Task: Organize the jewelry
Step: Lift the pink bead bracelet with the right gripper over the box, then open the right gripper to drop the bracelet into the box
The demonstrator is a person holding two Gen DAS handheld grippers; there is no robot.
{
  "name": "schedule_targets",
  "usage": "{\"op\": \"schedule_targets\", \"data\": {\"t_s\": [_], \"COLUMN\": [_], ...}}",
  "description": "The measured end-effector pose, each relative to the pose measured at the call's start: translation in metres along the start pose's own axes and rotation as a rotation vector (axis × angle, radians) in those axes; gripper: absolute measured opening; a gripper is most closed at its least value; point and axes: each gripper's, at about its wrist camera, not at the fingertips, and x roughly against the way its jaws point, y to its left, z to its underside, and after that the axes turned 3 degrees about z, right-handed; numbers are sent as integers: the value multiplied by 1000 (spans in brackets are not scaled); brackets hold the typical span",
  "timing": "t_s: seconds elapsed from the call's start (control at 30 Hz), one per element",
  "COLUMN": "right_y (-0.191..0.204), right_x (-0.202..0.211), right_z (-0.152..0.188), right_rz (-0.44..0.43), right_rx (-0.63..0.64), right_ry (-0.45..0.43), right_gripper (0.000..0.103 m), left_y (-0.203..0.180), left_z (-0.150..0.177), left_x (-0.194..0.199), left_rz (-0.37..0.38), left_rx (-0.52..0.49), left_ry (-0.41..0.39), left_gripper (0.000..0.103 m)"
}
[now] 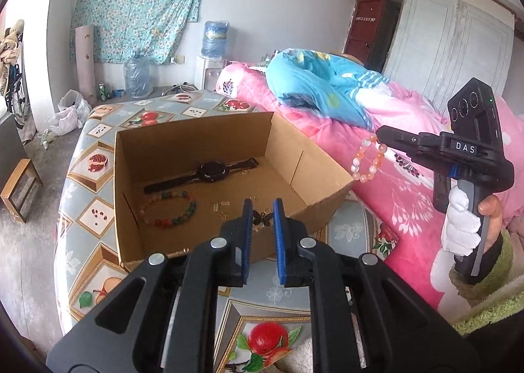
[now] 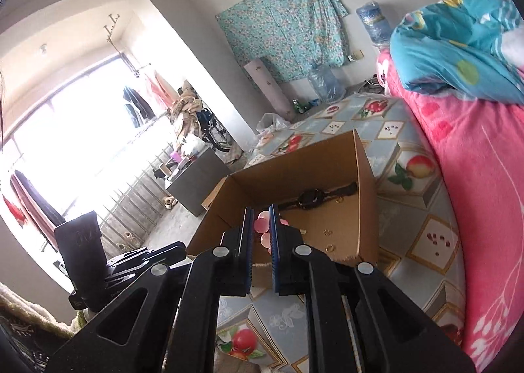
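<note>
An open cardboard box [image 1: 193, 134] [image 2: 294, 173] stands on the table. On its floor lie a black wristwatch [image 1: 213, 171] [image 2: 309, 197], a multicoloured bead bracelet [image 1: 170, 209] and small gold pieces [image 1: 222, 207] [image 2: 327, 232]. My left gripper [image 1: 263, 220] hovers over the box's near side, with a dark butterfly pendant [image 1: 263, 218] pinched between its blue pads. To the right of the box, above the pink blanket, my right gripper [image 1: 380, 137] [image 2: 261, 220] is shut on an orange-and-white bead bracelet [image 1: 368, 160] [image 2: 262, 227], which hangs below its tips.
The table [image 1: 98, 215] has a fruit-patterned cloth. A bed with a pink blanket [image 1: 409, 196] and a blue quilt [image 1: 311, 78] runs along its right side. A white-gloved hand [image 1: 458, 229] holds the right tool. Water bottles [image 1: 137, 75] stand by the far wall.
</note>
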Motion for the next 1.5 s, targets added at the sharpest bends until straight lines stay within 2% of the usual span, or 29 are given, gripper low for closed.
{"op": "schedule_targets", "data": {"t_s": [0.1, 0.23, 0.43, 0.57, 0.6, 0.63, 0.7, 0.9, 1.07, 1.2, 1.3, 1.33, 1.4, 1.5], "right_y": [3, -2, -17, -26, -27, -28, -30, -31, -31, -32, -36, -39, -47, -64], "right_x": [-16, -52, -119, -155, -161, -166, -174, -167, -150, -126, -107, -100, -92, -90], "right_z": [-18, -38, -51, -53, -52, -51, -49, -50, -56, -62, -64, -63, -60, -48], "right_rz": [-15, -16, 76, 168, 188, 207, 262, 291, 305, 318, 321, 322, 323, 343], "right_rx": [26, 44, 97, 143, 160, 174, 202, 226, 216, 184, 144, 119, 65, -23], "right_ry": [7, 83, 265, 368, 388, 406, 435, 418, 373, 305, 249, 229, 202, 207], "right_gripper": [9, 9, 9, 9, 10, 10, 10, 10, 10, 10, 13, 15, 26, 26], "left_y": [11, 32, 52, 56, 57, 58, 61, 69, 75, 81, 90, 93, 102, 117], "left_z": [-15, -27, -20, -12, -11, -11, -10, -13, -23, -32, -34, -34, -31, -21], "left_x": [-15, -54, -112, -133, -136, -137, -138, -125, -97, -67, -49, -45, -41, -44], "left_rz": [12, -7, -74, -102, -106, -108, -124, -126, -142, -183, -244, -263, -292, -315], "left_rx": [29, 87, 90, 79, 77, 80, 89, 114, 133, 157, 177, 185, 211, 266], "left_ry": [19, 129, 298, 376, 388, 394, 395, 345, 242, 145, 98, 93, 97, 139], "left_gripper": [12, 12, 12, 12, 15, 25, 38, 41, 42, 49, 55, 59, 62, 63]}}
